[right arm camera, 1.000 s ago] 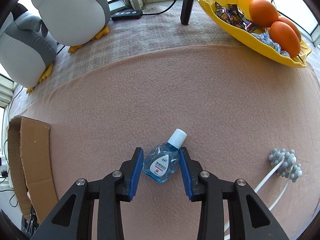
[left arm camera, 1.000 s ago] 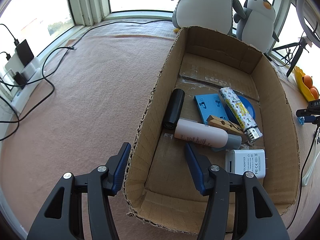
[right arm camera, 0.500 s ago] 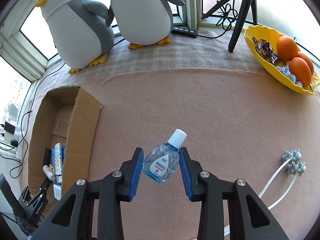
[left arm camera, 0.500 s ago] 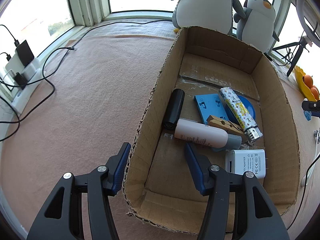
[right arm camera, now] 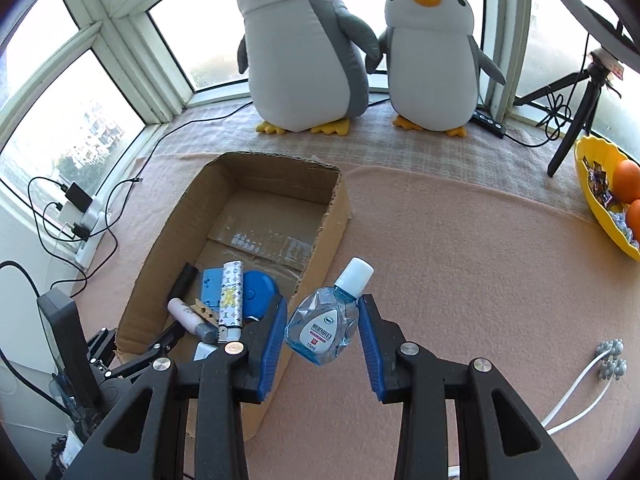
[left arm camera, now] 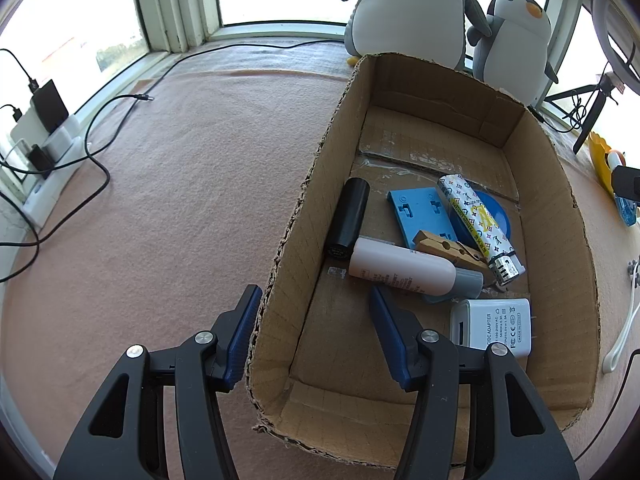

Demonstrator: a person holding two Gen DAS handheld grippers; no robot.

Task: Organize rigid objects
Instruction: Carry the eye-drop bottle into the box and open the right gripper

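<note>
An open cardboard box [left arm camera: 440,92] lies on the pink blanket. Inside it are a black cylinder [left arm camera: 348,216], a white tube [left arm camera: 400,266], a wooden clothespin [left arm camera: 448,250], a patterned lighter [left arm camera: 480,224], a blue plate piece [left arm camera: 420,212] and a white adapter [left arm camera: 496,328]. My left gripper [left arm camera: 316,300] straddles the box's left wall near its front corner. Its jaws stand apart, and the inner finger is clear of the wall. My right gripper [right arm camera: 323,308] is shut on a small blue eye-drop bottle [right arm camera: 320,332] with a white cap, held in the air just right of the box [right arm camera: 332,216].
Two plush penguins [right arm camera: 304,52] stand behind the box at the window. A yellow bowl [right arm camera: 592,208] with oranges and a tripod [right arm camera: 572,128] are at the right. A power strip with cables [right arm camera: 88,216] lies at the left. A white cable [right arm camera: 576,388] lies at the lower right.
My right gripper has lifted the eye-drop bottle off the blanket and swung it left until the box comes beside it. The left gripper has kept still.
</note>
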